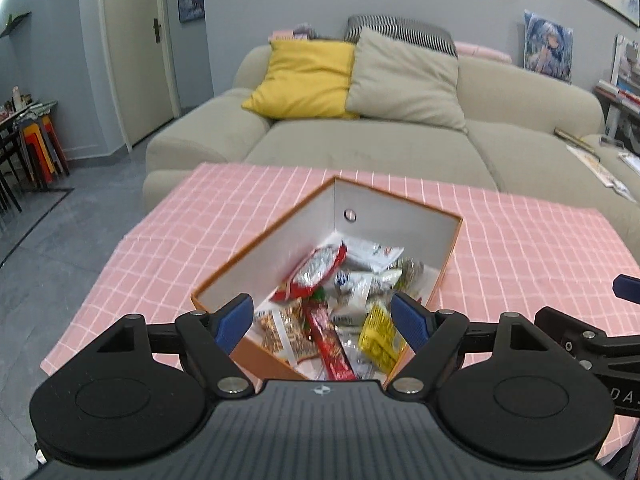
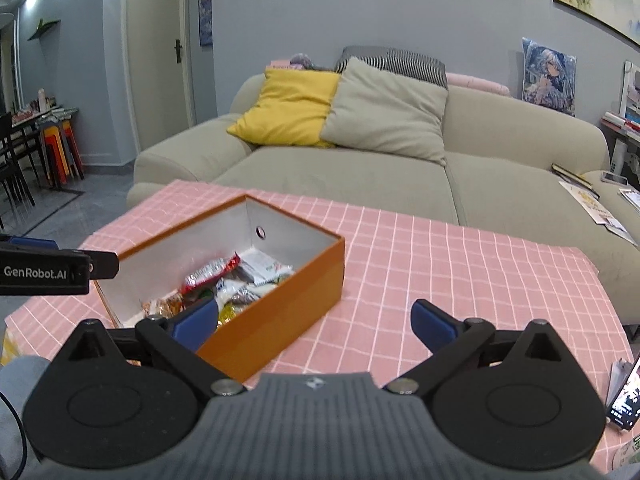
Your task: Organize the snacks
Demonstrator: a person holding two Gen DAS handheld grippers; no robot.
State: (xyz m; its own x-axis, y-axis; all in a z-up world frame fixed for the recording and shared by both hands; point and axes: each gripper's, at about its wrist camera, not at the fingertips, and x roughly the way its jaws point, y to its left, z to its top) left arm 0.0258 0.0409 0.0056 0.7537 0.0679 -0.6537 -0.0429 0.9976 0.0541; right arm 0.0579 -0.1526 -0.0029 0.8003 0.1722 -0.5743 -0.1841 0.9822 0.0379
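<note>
While both grippers hang spread and empty, the snacks lie piled in the orange box [image 2: 276, 300] on the pink checked tablecloth [image 2: 460, 280].

From the left: the left gripper [image 1: 322, 320] hovers over the box's near end, its blue fingers wide apart, gripping nothing; below it lie a red-and-silver packet [image 1: 316, 270], a long red packet [image 1: 334, 346] and a yellow packet [image 1: 378, 334]; the right gripper [image 2: 316, 320], just right of the box, is likewise wide open and holds nothing.

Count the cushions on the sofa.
3 visible: a yellow cushion at the left, a beige cushion overlapping its right side, and a striped cushion behind the beige one; more may be hidden.
</note>
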